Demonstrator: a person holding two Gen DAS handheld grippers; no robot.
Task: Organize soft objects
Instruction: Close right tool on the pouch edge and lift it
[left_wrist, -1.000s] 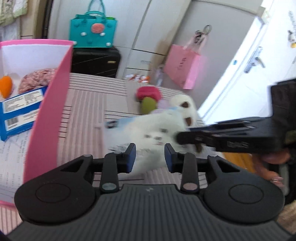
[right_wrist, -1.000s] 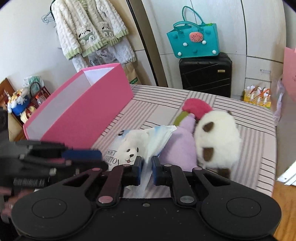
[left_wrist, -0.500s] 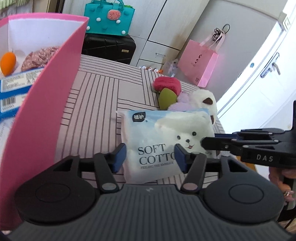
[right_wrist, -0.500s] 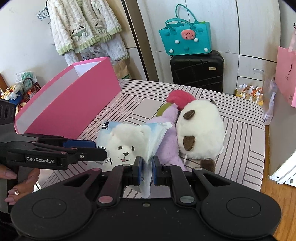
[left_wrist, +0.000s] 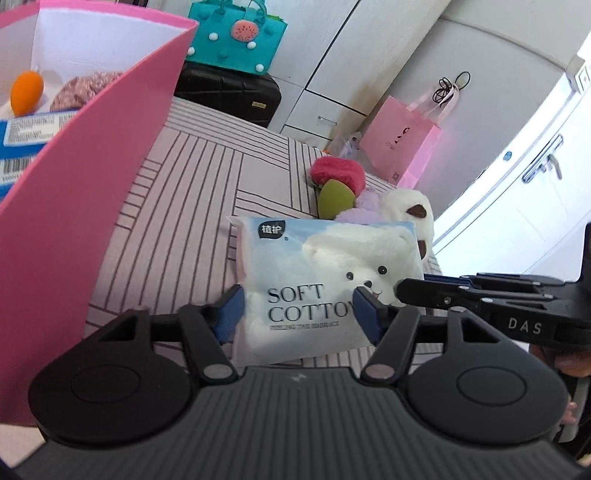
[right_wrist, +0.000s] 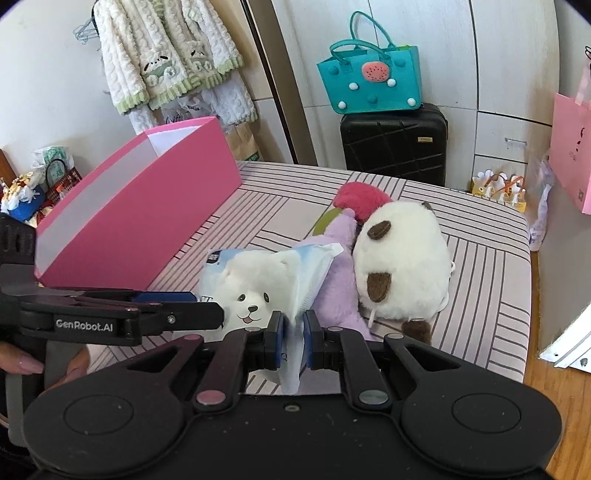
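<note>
The right tool (right_wrist: 292, 341) pinches the end seam of the cotton pack (left_wrist: 325, 288), holding it above the striped desk (left_wrist: 192, 206) beside the pink box (left_wrist: 92, 206). The left tool (left_wrist: 297, 312) straddles the pack, its jaws just closing in; whether the pads press it I cannot tell

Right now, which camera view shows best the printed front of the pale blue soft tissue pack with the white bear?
The left wrist view: the tissue pack faces it flat, lettering readable. The right wrist view shows the pack edge-on, folded, pinched by the right gripper; only the bear's face shows.
</note>
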